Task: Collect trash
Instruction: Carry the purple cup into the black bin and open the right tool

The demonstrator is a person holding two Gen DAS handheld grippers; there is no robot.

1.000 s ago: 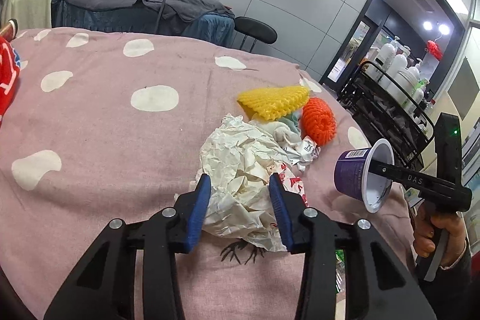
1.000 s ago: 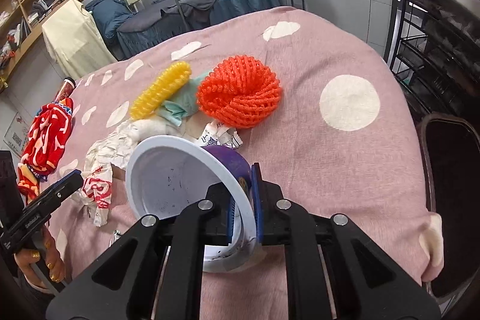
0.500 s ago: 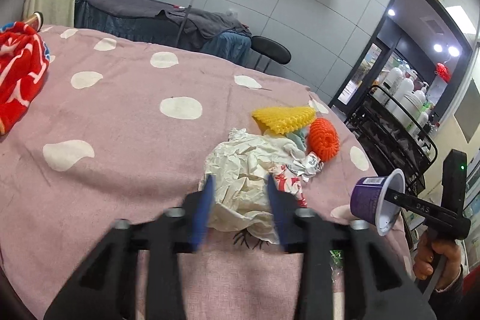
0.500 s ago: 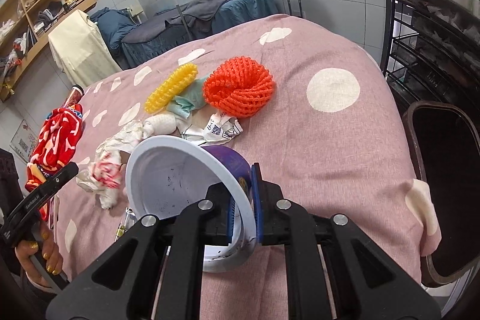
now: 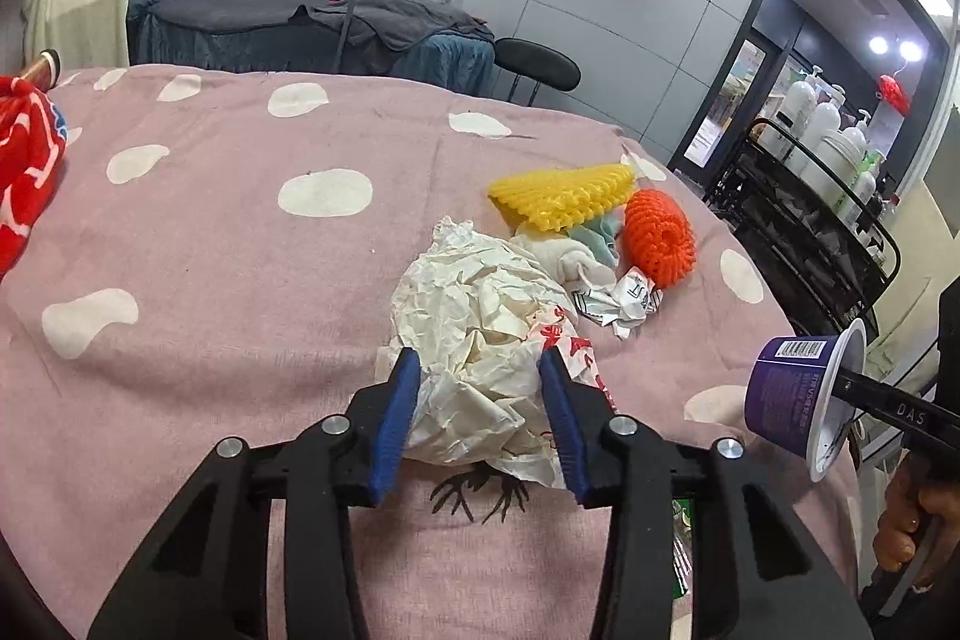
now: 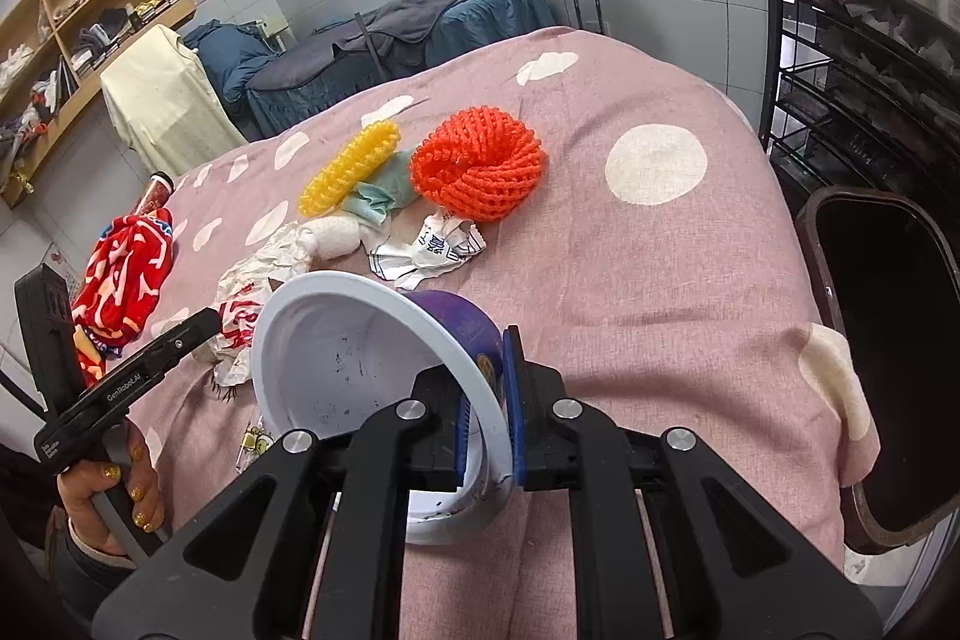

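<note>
A crumpled white paper wrapper with red print (image 5: 480, 340) lies on the pink spotted bedcover (image 5: 240, 250). My left gripper (image 5: 480, 412) is open, its blue pads on either side of the wrapper's near end. My right gripper (image 6: 489, 412) is shut on the rim of a purple yogurt cup (image 6: 360, 358) with a white inside, held above the bed's near edge; the cup also shows in the left wrist view (image 5: 792, 388). Beyond lie a yellow foam net (image 5: 564, 199), an orange foam net (image 5: 660, 238), a teal scrap and a small crumpled printed wrapper (image 5: 624, 298).
A dark bin (image 6: 894, 340) stands off the bed's right side. A black wire rack with white bottles (image 5: 822, 196) stands at the right. A red patterned cloth (image 5: 24, 160) lies at the bed's left edge. A stool and another bed stand behind.
My left gripper pulled back from the white wrapper, then came down again with its pads around the wrapper's near end. My right gripper kept the cup and drifted slightly back.
</note>
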